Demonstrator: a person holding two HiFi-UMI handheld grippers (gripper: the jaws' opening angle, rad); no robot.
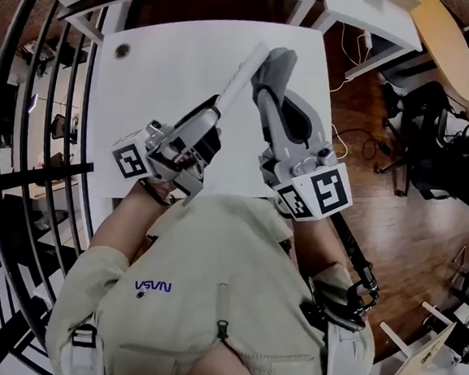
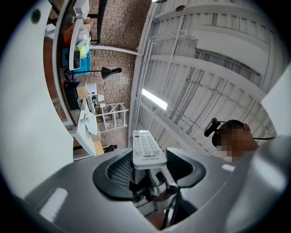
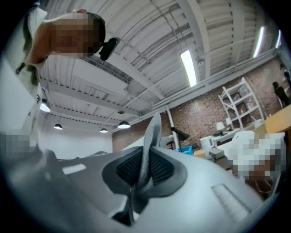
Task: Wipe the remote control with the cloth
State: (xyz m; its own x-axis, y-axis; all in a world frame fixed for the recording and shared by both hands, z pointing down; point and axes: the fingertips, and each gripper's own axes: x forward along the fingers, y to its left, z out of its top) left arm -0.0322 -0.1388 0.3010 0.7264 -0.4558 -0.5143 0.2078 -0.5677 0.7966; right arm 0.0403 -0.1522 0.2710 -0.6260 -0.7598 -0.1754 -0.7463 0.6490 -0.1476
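In the head view my left gripper [image 1: 214, 114] is shut on the near end of a long white remote control [image 1: 243, 73], which slants up and away over the white table [image 1: 164, 62]. My right gripper [image 1: 264, 95] is shut on a grey cloth [image 1: 278, 65], bunched against the right side of the remote's far end. The left gripper view shows the remote [image 2: 146, 149], button side up, clamped between the jaws of the left gripper [image 2: 148, 169]. In the right gripper view a narrow fold of the cloth [image 3: 148, 148] stands up from the pinched jaws of the right gripper [image 3: 143, 175].
A black curved railing [image 1: 28, 124] runs along the left. To the right lie wooden floor with cables, a dark office chair [image 1: 431, 134] and a round wooden table [image 1: 451, 38]. A small round grommet [image 1: 122, 49] sits in the white table's far left corner.
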